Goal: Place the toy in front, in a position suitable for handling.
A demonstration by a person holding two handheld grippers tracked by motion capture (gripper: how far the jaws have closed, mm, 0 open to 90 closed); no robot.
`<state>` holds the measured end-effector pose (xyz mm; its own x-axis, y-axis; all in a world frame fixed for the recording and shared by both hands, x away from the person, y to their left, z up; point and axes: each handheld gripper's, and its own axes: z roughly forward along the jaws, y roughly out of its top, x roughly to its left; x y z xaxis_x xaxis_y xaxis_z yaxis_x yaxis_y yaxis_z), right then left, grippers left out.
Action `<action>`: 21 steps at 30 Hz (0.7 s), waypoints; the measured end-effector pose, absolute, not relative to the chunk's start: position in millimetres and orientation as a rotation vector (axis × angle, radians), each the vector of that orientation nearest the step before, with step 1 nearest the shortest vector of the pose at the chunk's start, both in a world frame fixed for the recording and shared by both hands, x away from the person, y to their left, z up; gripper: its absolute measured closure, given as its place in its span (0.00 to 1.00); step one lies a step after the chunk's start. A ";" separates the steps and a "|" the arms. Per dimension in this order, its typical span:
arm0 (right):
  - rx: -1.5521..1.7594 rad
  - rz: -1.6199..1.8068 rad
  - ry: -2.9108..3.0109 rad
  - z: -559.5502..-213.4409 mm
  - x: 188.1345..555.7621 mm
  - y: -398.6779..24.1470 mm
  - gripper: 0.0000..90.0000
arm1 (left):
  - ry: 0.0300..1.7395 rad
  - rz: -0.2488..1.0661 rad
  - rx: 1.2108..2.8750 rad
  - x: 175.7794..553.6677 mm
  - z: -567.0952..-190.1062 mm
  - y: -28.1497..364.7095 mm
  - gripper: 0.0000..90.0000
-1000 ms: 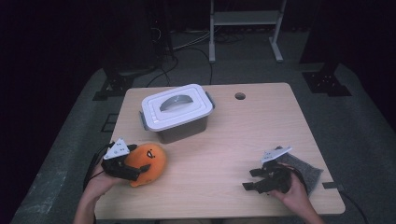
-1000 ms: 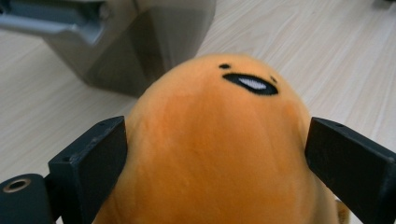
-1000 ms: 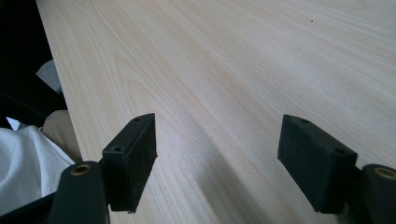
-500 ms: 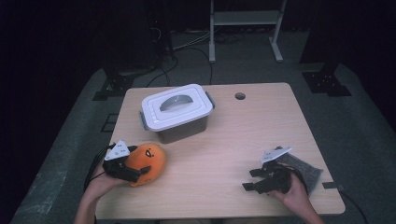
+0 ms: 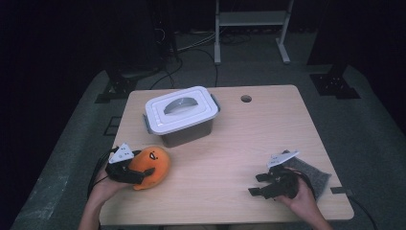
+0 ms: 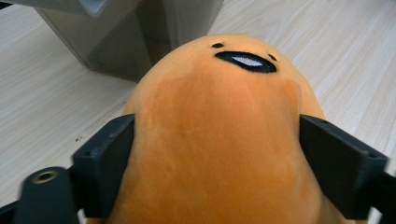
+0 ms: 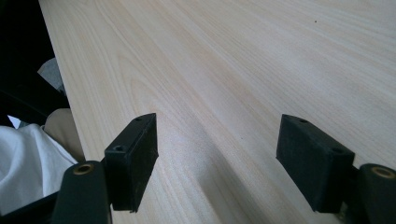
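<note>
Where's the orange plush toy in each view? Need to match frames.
High view: orange plush toy at the table's front left, between the left gripper's jaws.
Left gripper view: orange plush toy centre frame, both pads against its sides.
Right gripper view: not in it.
Shared landmark: grey lidded box, behind the toy in the left gripper view.

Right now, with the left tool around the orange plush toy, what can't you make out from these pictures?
- What is inside the grey plastic box: in the high view its white handled lid covers it.
- The underside of the round orange plush toy with a stitched face: in the left gripper view its own bulk hides it, and the bottom edge cuts it off.
- The grey felt pad: in the high view the right tool and hand overlap it.
</note>
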<state>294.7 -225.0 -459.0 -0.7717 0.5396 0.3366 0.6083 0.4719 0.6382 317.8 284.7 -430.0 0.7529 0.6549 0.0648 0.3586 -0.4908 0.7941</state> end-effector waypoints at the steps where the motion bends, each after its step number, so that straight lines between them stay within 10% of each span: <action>1: -1.024 -1.191 -2.618 -459.0 294.8 -225.0 0.31 | 0.762 0.467 2.129 317.1 -428.4 286.0 0.25; 21: -1.024 -1.196 -2.611 -459.6 295.7 -225.5 0.31 | 0.805 0.442 2.116 316.9 -423.6 287.1 0.41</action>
<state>295.7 -225.5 -459.6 -0.7705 0.5380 0.3419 0.6104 0.4678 0.6392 316.9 287.1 -423.6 0.7352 0.6769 0.0353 0.3929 -0.4680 0.7916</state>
